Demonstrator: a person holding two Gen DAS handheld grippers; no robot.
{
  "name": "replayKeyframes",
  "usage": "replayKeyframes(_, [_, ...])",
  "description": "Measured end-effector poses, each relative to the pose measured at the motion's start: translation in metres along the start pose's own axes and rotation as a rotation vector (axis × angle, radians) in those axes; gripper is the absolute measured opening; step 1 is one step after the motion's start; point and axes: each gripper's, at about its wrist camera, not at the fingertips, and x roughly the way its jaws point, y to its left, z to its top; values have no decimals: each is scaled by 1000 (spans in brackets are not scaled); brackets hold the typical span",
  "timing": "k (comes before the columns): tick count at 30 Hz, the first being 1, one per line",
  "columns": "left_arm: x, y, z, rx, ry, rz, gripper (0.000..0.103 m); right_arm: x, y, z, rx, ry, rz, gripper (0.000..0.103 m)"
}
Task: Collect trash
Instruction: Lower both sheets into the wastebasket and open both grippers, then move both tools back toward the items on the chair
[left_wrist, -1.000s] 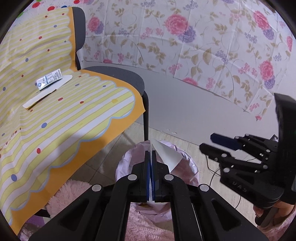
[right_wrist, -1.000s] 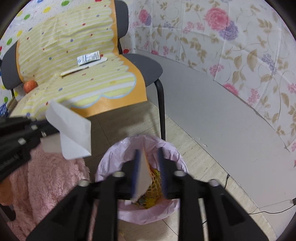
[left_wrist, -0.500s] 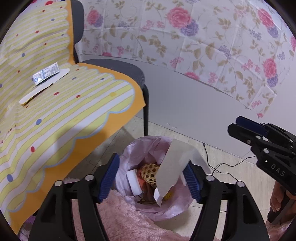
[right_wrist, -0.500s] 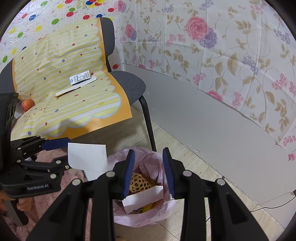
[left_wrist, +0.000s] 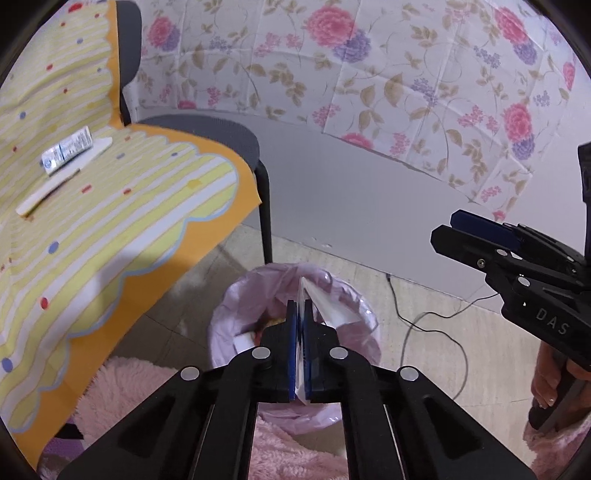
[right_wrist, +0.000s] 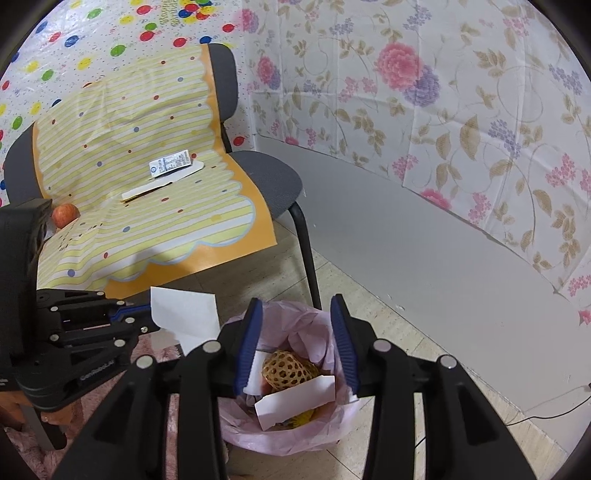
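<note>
A bin with a pink liner (left_wrist: 354, 314) (right_wrist: 295, 439) stands on the floor by the chair. My left gripper (left_wrist: 300, 314) is shut on a white sheet of paper (left_wrist: 327, 304) and holds it over the bin; it shows in the right wrist view (right_wrist: 184, 319) too. My right gripper (right_wrist: 297, 339) is open and empty above the bin, where a white card (right_wrist: 295, 400) and a mesh fruit sleeve (right_wrist: 286, 373) lie. A labelled packet (left_wrist: 66, 149) (right_wrist: 170, 164) and a white strip (left_wrist: 62, 181) (right_wrist: 162, 182) lie on the chair seat.
The chair (right_wrist: 269, 177) wears a yellow striped cover (left_wrist: 110, 221). An apple (right_wrist: 64, 216) rests at its left side. A pink fluffy rug (left_wrist: 122, 387) lies in front. A black cable (left_wrist: 424, 321) runs along the floor by the grey wall panel (right_wrist: 406, 240).
Half a second ago my left gripper stood open with the paper loose between its fingers; now it is shut on the paper again. My right gripper opened and its card dropped into the bin.
</note>
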Motion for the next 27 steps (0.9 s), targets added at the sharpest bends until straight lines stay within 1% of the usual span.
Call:
replayKeyframes(1, [4,2,1,-20,33,-14,27,1,-2,0,4,2,-1,38])
replayKeyframes(2, [7,4,1,-34,52,-16,58,1,-6,0,12,4,-1,38])
replayKeyframes(3, [8,7,0,-48,61,-11,67,2,-7,-1,18,6,-1,38])
replayKeyframes(7, [8,7,0,-42,45,10,65,5,-14,-1,36,7,2,38])
replayKeyframes(10, [2,5,4,-25,2,34,64,6,-15,-1,40,7,5,38])
replayKeyframes(17, [-26,5,8,5,-98,137,65,5,-15,2,44,-2,13,38])
replayKeyframes(20, [-43,13,6,4,-139,186,66,2,-11,7,52,-19,35,38])
replayKeyframes(23, [-65,26,4,-17,-183,242,66,-1,-5,14,55,-39,62,46])
replayKeyframes(27, [-88,48,1,-58,-229,301,68,0,13,26,31,-53,97,48])
